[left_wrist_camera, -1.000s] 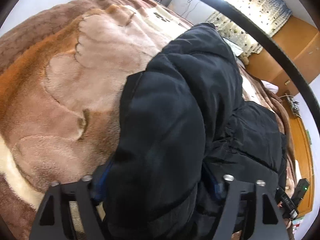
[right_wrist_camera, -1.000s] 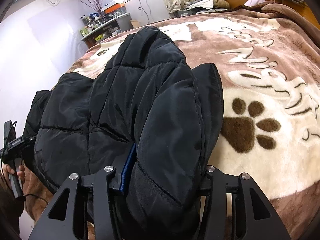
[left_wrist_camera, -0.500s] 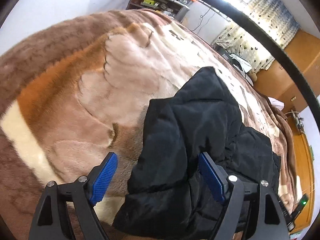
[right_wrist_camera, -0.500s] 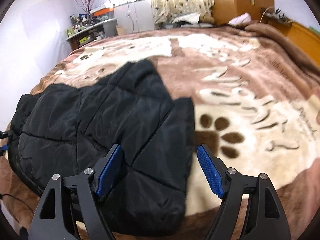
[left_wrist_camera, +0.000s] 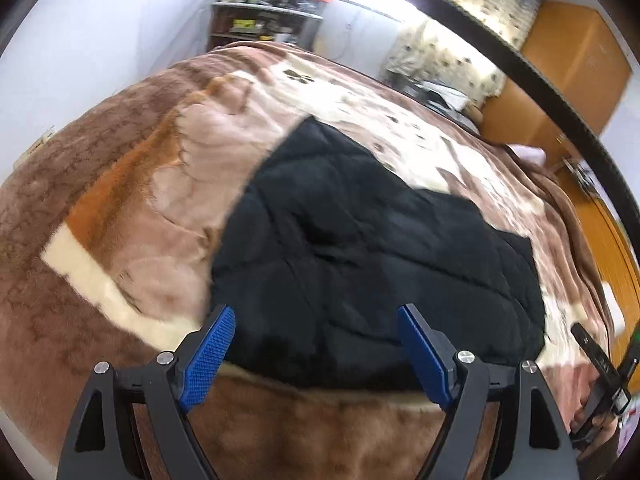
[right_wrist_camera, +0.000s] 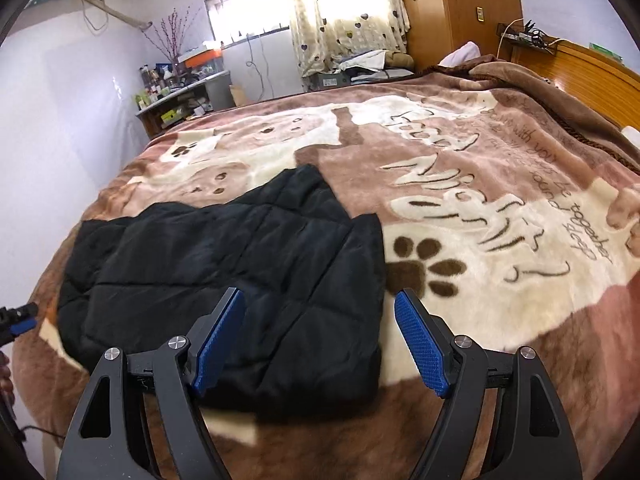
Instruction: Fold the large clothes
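Observation:
A black quilted jacket (left_wrist_camera: 360,240) lies folded flat on the brown blanket, near its front edge. My left gripper (left_wrist_camera: 314,312) hangs above the jacket's near hem, open, with nothing pressed between its blue pads. In the right wrist view the same jacket (right_wrist_camera: 240,248) spreads to the left and centre. My right gripper (right_wrist_camera: 319,296) stands open over the jacket's near right corner and is clear of the cloth. The right gripper's body (left_wrist_camera: 600,360) shows at the left view's lower right edge. The left gripper's tip (right_wrist_camera: 16,320) shows at the right view's far left.
The plush blanket (right_wrist_camera: 480,200) with paw prints and lettering covers the whole bed. A cluttered shelf (right_wrist_camera: 180,88) stands against the far wall, a wooden wardrobe (right_wrist_camera: 452,8) behind, a wooden headboard (right_wrist_camera: 580,64) at the right. A hand (left_wrist_camera: 596,428) holds the right gripper.
Both grippers have let go of the jacket folds, opened and risen back from the bed. The jacket has dropped flat onto the blanket and looks smaller in both views.

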Demonstrator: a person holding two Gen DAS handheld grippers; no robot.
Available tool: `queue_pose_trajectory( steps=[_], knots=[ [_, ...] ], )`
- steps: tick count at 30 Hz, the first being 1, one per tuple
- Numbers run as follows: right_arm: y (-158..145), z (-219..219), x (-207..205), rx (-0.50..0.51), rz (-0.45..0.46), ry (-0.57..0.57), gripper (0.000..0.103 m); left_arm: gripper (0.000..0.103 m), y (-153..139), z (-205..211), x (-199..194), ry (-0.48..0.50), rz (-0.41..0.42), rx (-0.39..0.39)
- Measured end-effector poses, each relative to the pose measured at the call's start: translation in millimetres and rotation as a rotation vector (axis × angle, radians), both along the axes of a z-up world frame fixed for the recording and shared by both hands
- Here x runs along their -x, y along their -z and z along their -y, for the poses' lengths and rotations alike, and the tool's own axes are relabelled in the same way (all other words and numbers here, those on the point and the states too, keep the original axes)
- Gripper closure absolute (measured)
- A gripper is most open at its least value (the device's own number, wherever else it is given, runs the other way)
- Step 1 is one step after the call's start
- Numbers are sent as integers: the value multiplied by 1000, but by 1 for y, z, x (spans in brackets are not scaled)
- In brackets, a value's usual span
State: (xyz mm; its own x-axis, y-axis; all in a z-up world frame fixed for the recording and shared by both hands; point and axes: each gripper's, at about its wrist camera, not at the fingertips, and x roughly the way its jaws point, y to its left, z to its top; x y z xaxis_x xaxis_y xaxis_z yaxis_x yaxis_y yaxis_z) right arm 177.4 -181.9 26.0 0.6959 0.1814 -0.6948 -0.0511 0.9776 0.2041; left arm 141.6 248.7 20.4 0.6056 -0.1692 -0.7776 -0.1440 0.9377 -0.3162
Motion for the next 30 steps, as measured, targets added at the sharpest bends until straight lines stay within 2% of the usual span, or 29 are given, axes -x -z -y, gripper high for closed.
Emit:
queue_pose_trajectory(
  steps=[4,7,10,13,16,19,21,24,30],
  knots=[
    [-5,-11,26,17,1,-20,26,20,-8,27,23,25,0,-25],
    [-10,-20,45,24,8,-27,26,20,-14,53,40,46,-2,-123],
    [-15,-30,64,34,16,-35,26,19,-15,73,56,89,1,-115],
    [-18,-38,79,56,19,-46,26,19,-16,92,73,103,11,-157],
    [-22,-47,94,108,35,-52,26,19,-17,106,89,100,29,-203],
    [-23,-58,109,161,44,-61,26,19,-17,114,103,91,22,-199],
    [-24,-65,119,193,49,-77,26,19,-19,121,110,83,29,-234],
    [-26,-75,132,205,55,-97,26,19,-23,127,123,57,37,-274],
    [-26,-85,147,217,50,-97,26,19,-30,133,142,22,63,-291]
  ],
)
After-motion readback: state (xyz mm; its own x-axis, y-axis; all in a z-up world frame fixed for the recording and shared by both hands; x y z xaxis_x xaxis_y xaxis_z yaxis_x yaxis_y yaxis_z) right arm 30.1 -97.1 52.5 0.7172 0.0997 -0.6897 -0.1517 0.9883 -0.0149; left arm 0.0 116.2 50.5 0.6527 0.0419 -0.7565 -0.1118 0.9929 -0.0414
